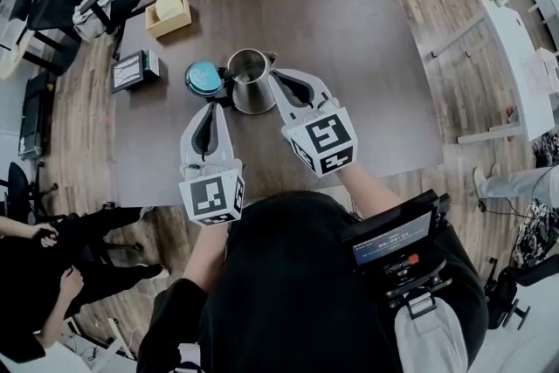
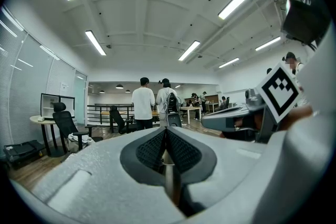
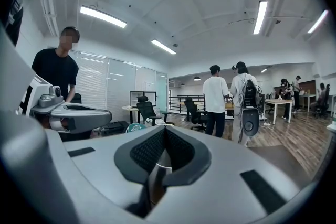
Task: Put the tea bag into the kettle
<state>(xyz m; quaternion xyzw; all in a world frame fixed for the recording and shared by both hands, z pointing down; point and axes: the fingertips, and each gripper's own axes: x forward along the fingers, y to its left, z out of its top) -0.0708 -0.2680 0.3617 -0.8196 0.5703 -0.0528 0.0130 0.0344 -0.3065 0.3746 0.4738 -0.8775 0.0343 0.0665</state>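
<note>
Your left hand-held gripper (image 1: pixel 212 107) and right hand-held gripper (image 1: pixel 276 80) are both closed on nothing, just beside the open kettle (image 1: pixel 251 87) on the worktop (image 1: pixel 367 57), and since no tea bag shows, inside or unfetched, look into the kettle first.

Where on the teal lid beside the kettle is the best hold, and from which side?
Probably its rim, from above with the left tongs, which are nearest. The teal lid lies flat on the table, so only the edge offers purchase; the kettle crowds its right side, so set the jaws on near and far edges. No knob can be made out.
</note>
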